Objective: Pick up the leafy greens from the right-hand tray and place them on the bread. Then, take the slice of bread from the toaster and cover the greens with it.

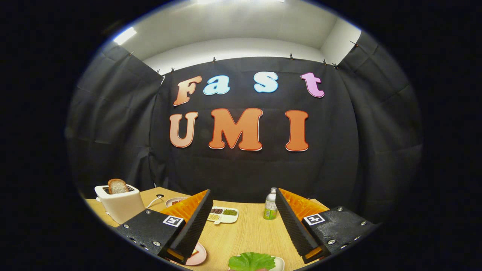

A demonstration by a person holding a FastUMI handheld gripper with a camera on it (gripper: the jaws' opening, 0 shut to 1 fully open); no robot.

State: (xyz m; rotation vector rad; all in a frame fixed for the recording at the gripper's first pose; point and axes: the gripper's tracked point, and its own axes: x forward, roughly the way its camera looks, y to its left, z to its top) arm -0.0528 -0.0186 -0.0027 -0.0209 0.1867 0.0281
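My gripper [241, 226] is held above the wooden table [244, 229], its two fingers wide apart with nothing between them. A green leafy piece [251, 261] lies on a white tray [279, 263] low between the fingers, closer to the right one. A white toaster [119, 203] stands to the left beyond the left finger, and a slice of bread [117, 186] sticks up out of its slot. Part of a pink plate [199, 255] shows under the left finger; what lies on it is mostly hidden.
A small divided white dish [223, 215] with beans and seeds sits ahead between the fingers. A small bottle [270, 203] with a green label stands by the right finger. Another small plate [174, 201] lies behind the left finger, beside the toaster's cord [153, 203].
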